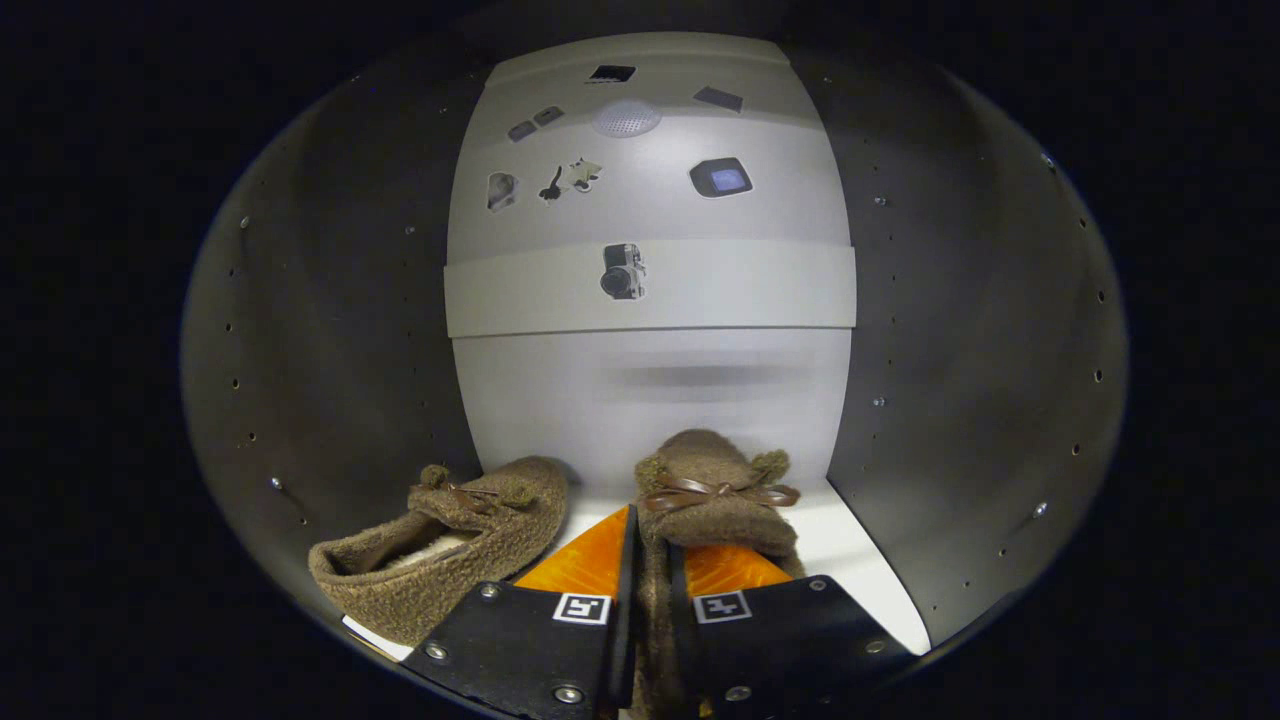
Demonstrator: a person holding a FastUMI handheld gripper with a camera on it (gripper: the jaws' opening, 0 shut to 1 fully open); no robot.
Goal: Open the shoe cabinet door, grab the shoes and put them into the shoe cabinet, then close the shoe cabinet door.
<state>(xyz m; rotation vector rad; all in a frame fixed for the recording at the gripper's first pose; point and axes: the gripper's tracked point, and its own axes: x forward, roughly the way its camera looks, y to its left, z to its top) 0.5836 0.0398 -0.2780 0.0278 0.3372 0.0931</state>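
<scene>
Fleece keeps the second shoe [715, 495] soft and light, so we pinch its side wall at lower centre with the gripper [652, 600], beside the first shoe [450, 550].

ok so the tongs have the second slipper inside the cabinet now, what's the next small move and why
Probably open the tongs and let go. They are pinched on the heel edge of the held slipper, whose toe already reaches the cabinet's back wall, beside the other slipper on the cabinet floor. It seems placed, though I can't tell if its sole rests flat.

Fuzzy fleece shoes [716, 500], matt cabinet shelf [850, 560]
</scene>
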